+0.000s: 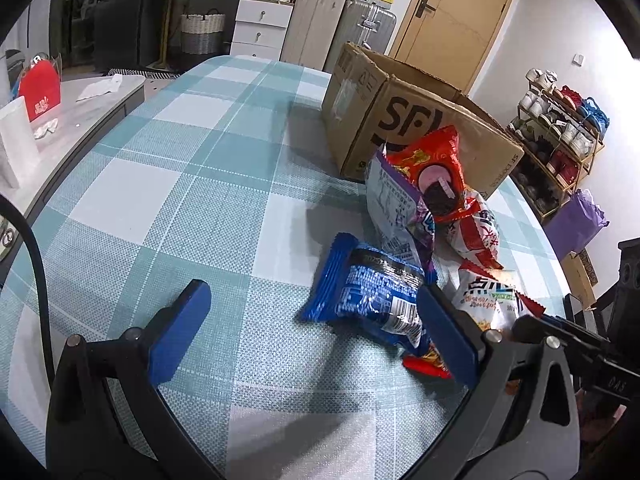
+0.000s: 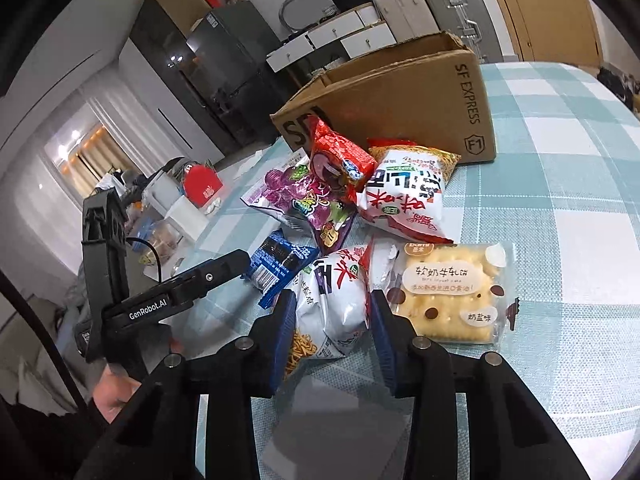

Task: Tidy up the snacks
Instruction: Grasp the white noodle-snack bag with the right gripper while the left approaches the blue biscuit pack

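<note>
The right gripper (image 2: 332, 322) has its blue pads clamped on a white noodle snack bag (image 2: 332, 300), one pad against each side, the bag bulging up between them at 12 o'clock from the fingers. Just beside that bag at 3 o'clock lies a clear-wrapped yellow cracker pack (image 2: 444, 300), flat on the checked tablecloth (image 2: 560, 160). At 12 o'clock from the held bag, a second white and red bag (image 2: 404, 196) rests against the front of an open cardboard box (image 2: 400, 96). A red packet (image 2: 340, 156) leans on the box wall at 11 o'clock, partly over a purple candy bag (image 2: 304, 204). At 10 o'clock a blue wrapped packet (image 2: 272, 266) lies on the cloth, next to the black arm of the other gripper.

From the left wrist view, the left gripper (image 1: 316, 332) stands with its fingers wide apart and nothing pressed between them. The blue packet (image 1: 372, 296) lies on the cloth (image 1: 180, 200) touching the inner face of the finger at 3 o'clock, well apart from the finger at 9 o'clock. Beyond it at 1 o'clock the purple bag (image 1: 396, 200) and red packet (image 1: 436, 168) are heaped in front of the box (image 1: 400, 120). The white noodle bag (image 1: 488, 296) shows at 3 o'clock behind the finger. A hand (image 2: 116, 392) shows at the lower left of the right wrist view
</note>
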Available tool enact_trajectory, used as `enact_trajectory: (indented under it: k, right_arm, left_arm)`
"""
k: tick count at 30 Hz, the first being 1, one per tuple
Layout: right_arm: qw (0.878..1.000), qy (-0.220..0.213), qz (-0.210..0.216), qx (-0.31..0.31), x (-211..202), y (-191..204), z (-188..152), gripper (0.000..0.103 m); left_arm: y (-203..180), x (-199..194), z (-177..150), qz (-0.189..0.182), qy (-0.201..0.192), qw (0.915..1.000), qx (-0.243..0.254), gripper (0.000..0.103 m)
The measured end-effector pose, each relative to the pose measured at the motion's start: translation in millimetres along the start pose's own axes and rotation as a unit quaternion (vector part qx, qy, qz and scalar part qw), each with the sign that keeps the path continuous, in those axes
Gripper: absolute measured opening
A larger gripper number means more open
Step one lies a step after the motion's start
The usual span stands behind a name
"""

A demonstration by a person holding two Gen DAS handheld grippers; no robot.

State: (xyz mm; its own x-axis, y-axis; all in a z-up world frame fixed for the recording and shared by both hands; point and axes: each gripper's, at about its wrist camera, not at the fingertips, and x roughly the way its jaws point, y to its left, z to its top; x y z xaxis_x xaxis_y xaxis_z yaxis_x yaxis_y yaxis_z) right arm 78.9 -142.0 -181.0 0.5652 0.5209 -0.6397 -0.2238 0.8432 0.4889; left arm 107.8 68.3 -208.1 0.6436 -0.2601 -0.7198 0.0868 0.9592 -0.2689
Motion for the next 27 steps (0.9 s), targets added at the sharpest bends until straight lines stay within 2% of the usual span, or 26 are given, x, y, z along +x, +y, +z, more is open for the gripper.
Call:
enact_trajectory:
  k: [1, 3, 6, 8, 15, 18, 21, 27]
  right_arm:
    - [1.000, 0.003, 0.003, 0.000, 1, 1, 0, 0.043]
    - [1.000, 0.009, 0.011, 0.005, 4, 2, 0, 0.055]
    - [1.000, 0.011, 0.012, 0.006, 10, 4, 0, 0.064]
    - [1.000, 0.014, 0.010, 0.006, 15, 6, 2, 0.066]
    - [0.999, 0.036, -0.026, -0.023, 38, 18, 2, 0.066]
    - [0.997, 0.038, -0.044, -0.045, 40, 22, 0, 0.057]
    - [0.998, 0.032, -0.040, -0.048, 37, 22, -2, 0.052]
    - [0.998, 0.023, -0.035, -0.045, 30, 23, -1, 0.048]
  left_arm:
    - [0, 0, 0, 0.000, 0.000, 1.0000, 0.000, 0.102]
    - [0, 0, 0, -0.002, 0.000, 1.0000, -0.001, 0.102]
    - [1, 0, 0, -0.004, -0.002, 1.0000, -0.003, 0.102]
    - [3, 0, 0, -0.006, -0.002, 1.0000, -0.004, 0.102]
    - [6, -1, -1, -0.015, -0.002, 0.9998, -0.011, 0.102]
    - [6, 0, -1, -0.018, 0.000, 0.9998, -0.012, 0.102]
    - [6, 0, -1, -0.019, 0.000, 0.9998, -0.011, 0.102]
    - [6, 1, -1, -0.020, 0.002, 0.9997, -0.014, 0.102]
